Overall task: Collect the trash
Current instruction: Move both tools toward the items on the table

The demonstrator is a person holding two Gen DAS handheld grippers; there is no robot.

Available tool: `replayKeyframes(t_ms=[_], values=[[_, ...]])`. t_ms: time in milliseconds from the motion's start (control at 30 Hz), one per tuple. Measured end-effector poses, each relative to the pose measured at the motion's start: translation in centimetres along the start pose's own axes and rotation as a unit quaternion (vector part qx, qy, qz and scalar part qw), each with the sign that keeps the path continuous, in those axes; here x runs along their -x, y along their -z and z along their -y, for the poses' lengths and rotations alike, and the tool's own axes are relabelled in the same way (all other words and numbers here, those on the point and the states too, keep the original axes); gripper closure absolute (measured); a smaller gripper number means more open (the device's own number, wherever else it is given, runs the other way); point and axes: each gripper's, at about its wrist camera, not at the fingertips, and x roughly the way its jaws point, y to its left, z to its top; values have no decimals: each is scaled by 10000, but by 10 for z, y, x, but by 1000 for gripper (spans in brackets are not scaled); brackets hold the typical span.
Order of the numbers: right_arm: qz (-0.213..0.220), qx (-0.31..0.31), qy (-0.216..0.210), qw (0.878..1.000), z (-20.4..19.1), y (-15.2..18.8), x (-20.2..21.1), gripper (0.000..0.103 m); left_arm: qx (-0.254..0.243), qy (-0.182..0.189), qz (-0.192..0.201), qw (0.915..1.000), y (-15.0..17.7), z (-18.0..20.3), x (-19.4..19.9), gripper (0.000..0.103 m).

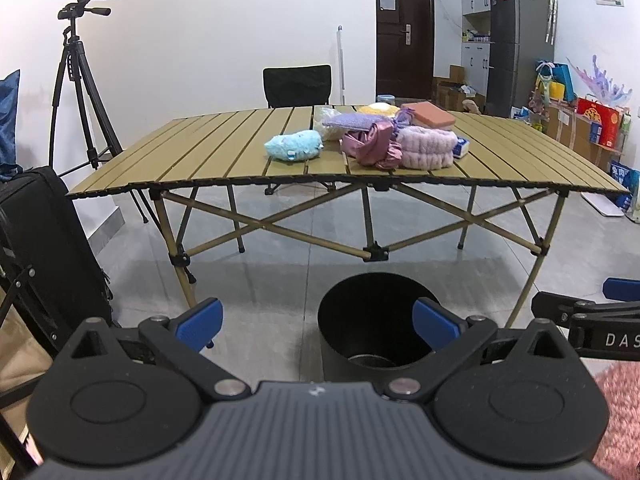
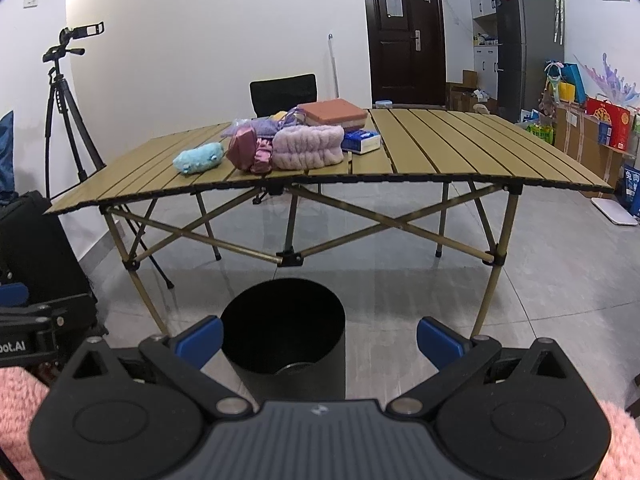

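A black round bin (image 1: 360,332) (image 2: 284,332) stands on the floor in front of the folding table (image 1: 200,152) (image 2: 460,148). On the table lies a heap: a light blue plush (image 1: 294,145) (image 2: 199,158), a pink satin pouch (image 1: 372,144) (image 2: 244,148), a fluffy lilac band (image 1: 426,146) (image 2: 310,146), a tissue pack (image 1: 461,146) (image 2: 362,140) and an orange box (image 1: 430,114) (image 2: 334,112). My left gripper (image 1: 318,322) is open above the floor, its right finger over the bin's rim. My right gripper (image 2: 320,340) is open over the bin. Both hold nothing.
A camera tripod (image 1: 78,80) (image 2: 64,112) and a black suitcase (image 1: 44,248) (image 2: 32,248) stand at the left. A black chair (image 1: 298,86) (image 2: 282,94) is behind the table. Boxes and bags (image 1: 592,124) (image 2: 600,128) line the right wall by a grey fridge (image 1: 520,40).
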Motion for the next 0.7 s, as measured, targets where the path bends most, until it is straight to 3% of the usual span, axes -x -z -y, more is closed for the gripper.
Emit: replayKeyframes(t_ms=[433,700], values=[[325,7,-16,9995,3,-40,-46,0,125,-66,66,9999,-36,-8,-44,0],[768,207,-66,9968,-1,-66,-80,0,213,-77,53,9997,-57,-14,-77,0]])
